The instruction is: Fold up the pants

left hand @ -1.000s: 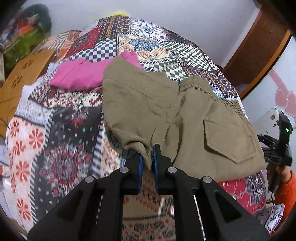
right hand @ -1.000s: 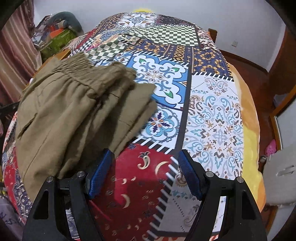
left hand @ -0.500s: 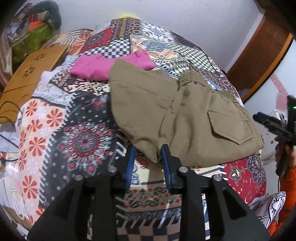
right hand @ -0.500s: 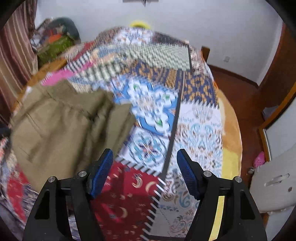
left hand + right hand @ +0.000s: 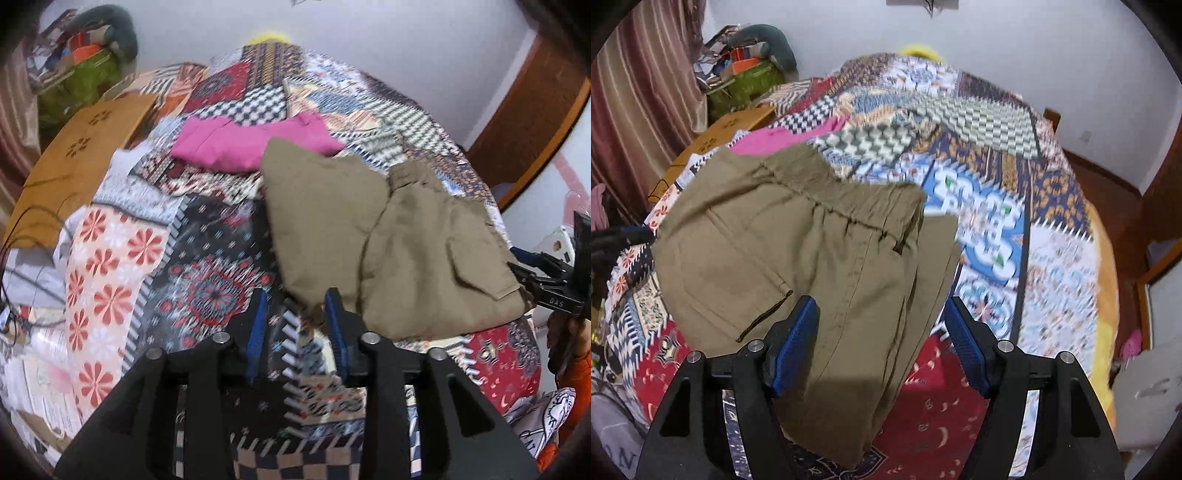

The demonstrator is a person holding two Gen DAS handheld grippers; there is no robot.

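Olive-brown pants [image 5: 388, 236] lie folded on the patchwork bedspread [image 5: 207, 280]; in the right wrist view the pants [image 5: 798, 243] show their elastic waistband and a pocket. My left gripper [image 5: 297, 325] is open, its blue pads apart, with the pants' near corner hanging loose between them. My right gripper [image 5: 882, 343] is open wide and hovers over the near edge of the folded pants, not touching them. The right gripper also shows at the right edge of the left wrist view [image 5: 546, 284].
A pink garment [image 5: 251, 144] lies behind the pants. A wooden board [image 5: 77, 162] and a green bag [image 5: 85, 85] sit at the bed's left. A wooden door frame [image 5: 528, 122] is on the right. The bed's orange edge [image 5: 1108, 295] drops to the floor.
My left gripper opened and let go of the pants' corner, pulling back a little. My right gripper moved left over the pants' near edge, still open.
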